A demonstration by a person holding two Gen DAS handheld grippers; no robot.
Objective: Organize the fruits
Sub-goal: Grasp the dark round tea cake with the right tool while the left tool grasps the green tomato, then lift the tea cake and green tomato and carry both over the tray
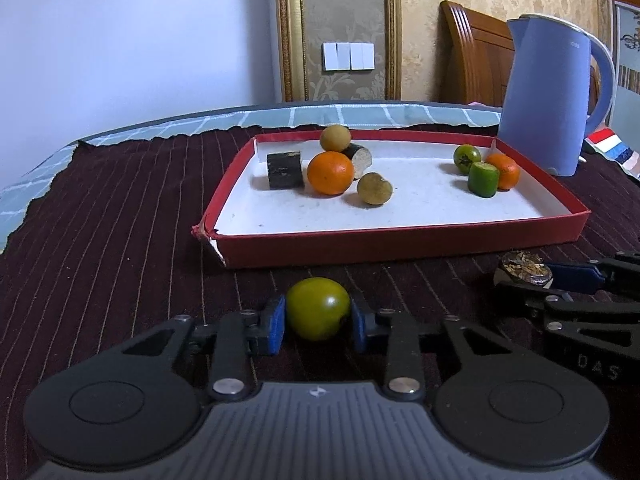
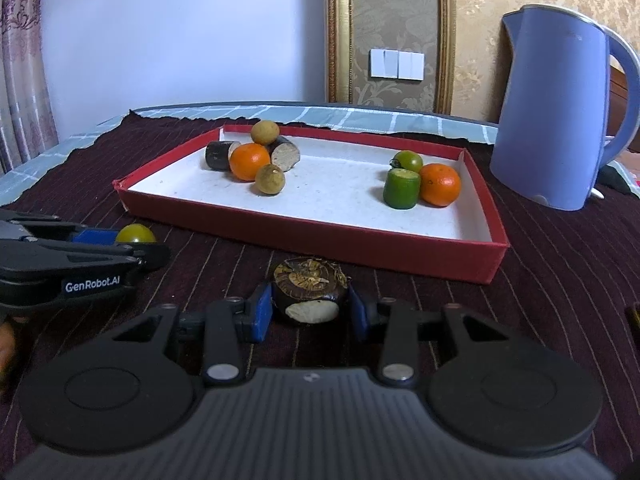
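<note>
A round green fruit lies on the dark cloth in front of the red tray, and my left gripper is shut on it, blue pads against both sides. My right gripper is shut on a dark brown water chestnut with a pale patch, also on the cloth before the red tray. That chestnut and the right gripper's fingers show at the right of the left wrist view. The green fruit and the left gripper's fingers show at the left of the right wrist view.
The white-floored tray holds two groups: an orange, two tan round fruits and two dark cut pieces at left; a green fruit, a green cut piece and an orange at right. A blue kettle stands behind the tray's right corner.
</note>
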